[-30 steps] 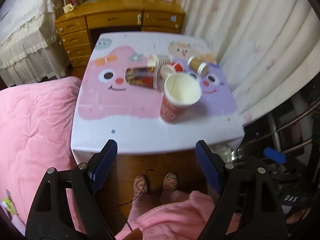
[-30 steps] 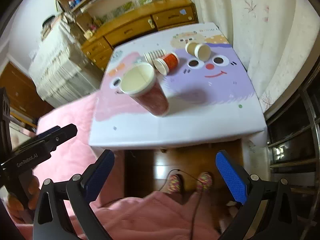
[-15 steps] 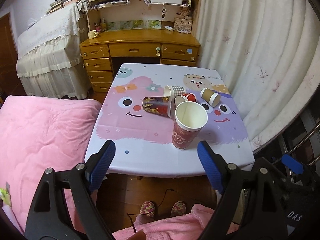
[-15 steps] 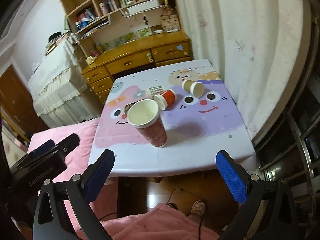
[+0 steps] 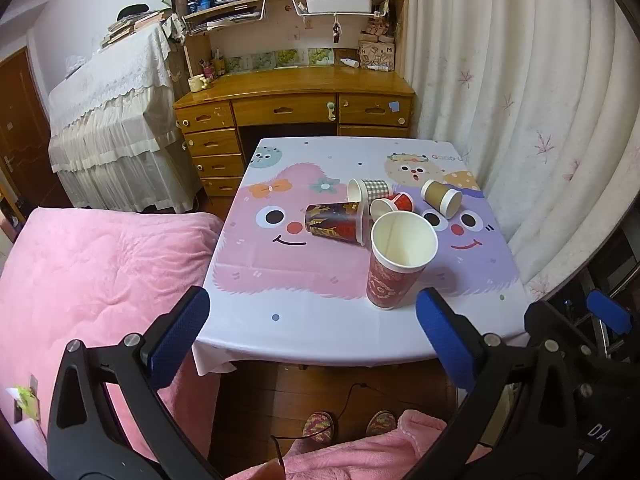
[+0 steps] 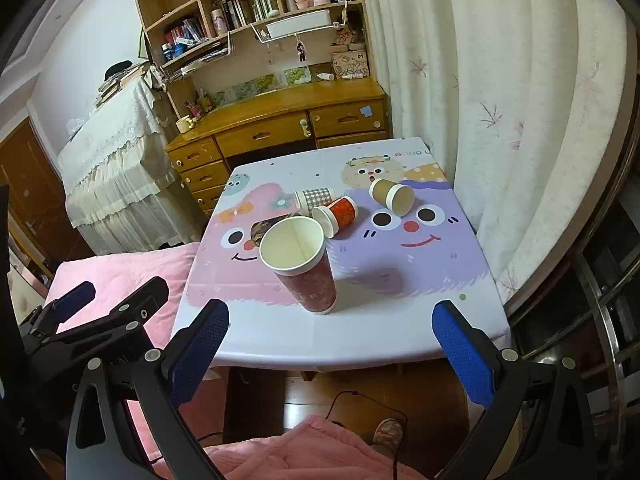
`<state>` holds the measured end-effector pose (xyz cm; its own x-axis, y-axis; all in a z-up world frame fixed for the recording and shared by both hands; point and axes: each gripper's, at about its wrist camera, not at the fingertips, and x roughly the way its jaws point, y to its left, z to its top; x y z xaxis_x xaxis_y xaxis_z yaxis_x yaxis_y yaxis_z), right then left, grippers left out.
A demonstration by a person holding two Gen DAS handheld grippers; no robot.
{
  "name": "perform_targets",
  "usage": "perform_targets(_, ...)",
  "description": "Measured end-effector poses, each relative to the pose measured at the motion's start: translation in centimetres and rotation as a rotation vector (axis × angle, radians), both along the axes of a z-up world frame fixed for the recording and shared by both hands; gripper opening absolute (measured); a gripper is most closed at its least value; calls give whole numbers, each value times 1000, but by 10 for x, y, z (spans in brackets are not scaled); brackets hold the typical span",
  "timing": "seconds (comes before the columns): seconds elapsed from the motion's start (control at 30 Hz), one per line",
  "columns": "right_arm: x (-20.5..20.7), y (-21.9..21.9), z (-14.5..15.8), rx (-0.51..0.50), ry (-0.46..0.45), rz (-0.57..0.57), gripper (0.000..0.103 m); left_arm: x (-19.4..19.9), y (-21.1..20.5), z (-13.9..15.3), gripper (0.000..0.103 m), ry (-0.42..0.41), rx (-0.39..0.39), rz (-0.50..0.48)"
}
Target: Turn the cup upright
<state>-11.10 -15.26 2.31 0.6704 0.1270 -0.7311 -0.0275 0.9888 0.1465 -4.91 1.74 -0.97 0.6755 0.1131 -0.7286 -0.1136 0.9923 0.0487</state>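
Holding both tools short of the worktop's near edge, you have your left gripper [image 5: 308, 336] and your right gripper [image 6: 332, 344] with jaws spread wide and nothing between them. Below them show your pink robe [image 6: 304, 452] and slippers [image 5: 318, 424] on the wooden floor. On the worktop [image 5: 304, 324], covered in a cartoon-face cloth, the tall red paper cup [image 5: 394, 268] stands upright near the front edge, mouth up, apart from both tools. Just behind it lies a dark patterned cup [image 5: 334, 222] on its side, rim towards the red one. Farther back three smaller cups lie on their sides: a checked cup [image 5: 370, 190], a red-orange cup [image 5: 394, 204] touching it, and a brown cup [image 5: 440, 198] a little to the right. Left of the worktop sits a pink bed [image 5: 92, 264]; beyond it, a wooden desk [image 5: 292, 104] with bookshelves above.
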Motion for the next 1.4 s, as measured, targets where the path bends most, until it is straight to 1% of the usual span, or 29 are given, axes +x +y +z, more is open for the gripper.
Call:
perform_targets(0.33, 10, 1, -3, 2, 1, 0, 103, 5, 2, -2, 102, 7, -1, -5)
perform_targets(0.47, 11, 3, -2, -1, 1, -2, 103, 14, 2, -6, 102, 14, -6, -12)
perform_targets(0.63, 22, -1, -2, -5, 4, -8, 103, 22, -3, -11, 102, 17, -10, -21)
perform_targets(0.8, 27, -10, -5, -4, 11, -11, 103, 25, -4, -11, 102, 18, -15, -21)
perform_targets(1.17, 26, -10, -5, -2, 17, -7, 103, 25, -3, -11, 102, 19, -15, -24)
perform_targets(1.4, 28, -15, -13, 3, 22, -1, 103, 24, -5, -13, 102, 17, -15, -14)
